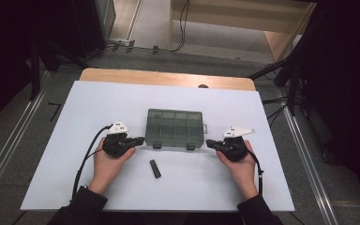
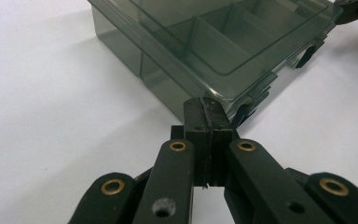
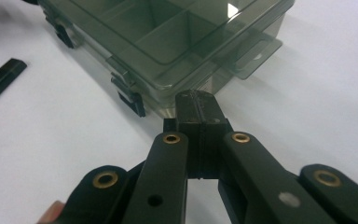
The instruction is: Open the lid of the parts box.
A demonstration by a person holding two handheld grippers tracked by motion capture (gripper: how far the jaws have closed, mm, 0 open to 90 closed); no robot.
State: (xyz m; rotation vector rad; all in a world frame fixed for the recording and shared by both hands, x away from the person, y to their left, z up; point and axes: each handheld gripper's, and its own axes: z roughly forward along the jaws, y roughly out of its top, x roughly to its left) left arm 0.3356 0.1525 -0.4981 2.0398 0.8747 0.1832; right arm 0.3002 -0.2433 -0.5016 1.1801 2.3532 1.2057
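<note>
A smoky clear plastic organiser box (image 1: 175,128) with a closed lid and several compartments lies in the middle of the white table. My left gripper (image 1: 140,139) points at its front left corner, jaws pressed together with nothing between them; in the left gripper view the tips (image 2: 205,109) sit right at the box (image 2: 205,42) corner by a latch. My right gripper (image 1: 209,142) points at the front right corner, also shut and empty; in the right gripper view its tips (image 3: 196,103) almost touch the box (image 3: 168,37) edge.
A small black bar (image 1: 155,168) lies on the white table (image 1: 178,192) in front of the box, between the hands, also seen as the black bar (image 3: 0,81). The table's wooden far edge (image 1: 168,77) borders a floor with cables and dark stands.
</note>
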